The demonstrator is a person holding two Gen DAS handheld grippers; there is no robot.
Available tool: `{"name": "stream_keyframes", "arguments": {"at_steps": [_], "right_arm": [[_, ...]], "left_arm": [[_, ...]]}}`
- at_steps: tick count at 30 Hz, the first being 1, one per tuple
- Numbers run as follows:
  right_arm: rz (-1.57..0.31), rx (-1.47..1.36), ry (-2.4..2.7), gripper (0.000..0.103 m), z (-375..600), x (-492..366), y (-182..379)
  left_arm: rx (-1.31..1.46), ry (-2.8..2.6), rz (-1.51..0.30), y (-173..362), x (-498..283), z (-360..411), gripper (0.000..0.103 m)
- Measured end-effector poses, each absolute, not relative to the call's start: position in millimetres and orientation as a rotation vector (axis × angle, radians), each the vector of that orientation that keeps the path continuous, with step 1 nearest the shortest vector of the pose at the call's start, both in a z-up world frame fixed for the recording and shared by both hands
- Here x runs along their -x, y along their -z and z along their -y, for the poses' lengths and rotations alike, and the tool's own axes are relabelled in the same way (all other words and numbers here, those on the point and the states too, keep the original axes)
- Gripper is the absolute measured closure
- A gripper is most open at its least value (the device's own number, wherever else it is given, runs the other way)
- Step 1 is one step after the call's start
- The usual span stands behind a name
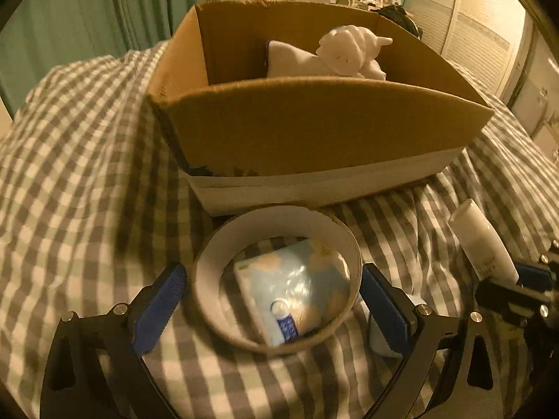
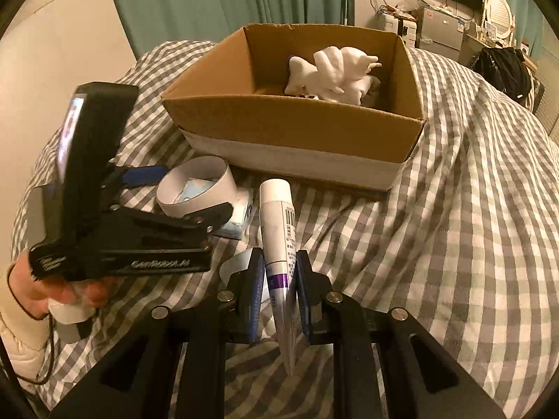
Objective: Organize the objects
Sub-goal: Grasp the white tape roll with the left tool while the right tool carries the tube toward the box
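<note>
A white tape roll (image 1: 209, 293) lies on the checked bed cover, on a light-blue tissue pack (image 1: 297, 296). My left gripper (image 1: 272, 300) is open, its blue pads on either side of the roll; whether they touch it I cannot tell. It also shows in the right wrist view (image 2: 188, 192), around the roll (image 2: 199, 185). My right gripper (image 2: 279, 282) is shut on a white tube (image 2: 277, 223) with a purple band, cap pointing toward the cardboard box (image 2: 290, 129). The tube also shows in the left wrist view (image 1: 482, 241). The box (image 1: 314, 132) holds white soft toys (image 1: 346, 52).
The checked cover (image 2: 471, 227) spreads to the right of the box. Green curtains (image 2: 209, 0) hang behind the bed. A desk with electronics (image 2: 440, 31) and a dark bag (image 2: 503, 66) stand at the far right.
</note>
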State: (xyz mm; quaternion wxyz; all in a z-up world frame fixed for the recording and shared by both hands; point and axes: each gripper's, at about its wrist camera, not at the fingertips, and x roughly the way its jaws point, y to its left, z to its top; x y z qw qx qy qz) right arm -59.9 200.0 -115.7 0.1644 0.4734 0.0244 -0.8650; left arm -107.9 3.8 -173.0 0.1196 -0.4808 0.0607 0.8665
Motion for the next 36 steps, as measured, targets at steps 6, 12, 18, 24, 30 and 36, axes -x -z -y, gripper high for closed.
{"name": "stream_keyframes", "arguments": {"at_steps": [6,12,18,24,30,36], "right_arm": [[-0.069,-1.353,2.472,0.086,-200,60,118],[-0.074,-1.335,2.495,0.086,-200,57,113],[-0.096,-1.292,2.543,0.086,-197,46,96],[-0.088,-1.239,2.577,0.086,-192,28,75],[-0.141,-1.137,2.629,0.086,-185,12,38],[-0.217,-0.975,2.698,0.086,-175,10,-17]], "left_arm": [[1.384,-2.514,-0.174,170,100,-1,0.015],[1.324,-2.538,-0.156,148,77,9,0.015],[1.320,-2.552,-0.096,126,57,19,0.015],[1.262,-2.571,-0.088,99,38,18,0.015],[1.173,-2.610,-0.122,62,29,13,0.015],[1.040,-2.674,-0.143,11,36,14,0.015]]}}
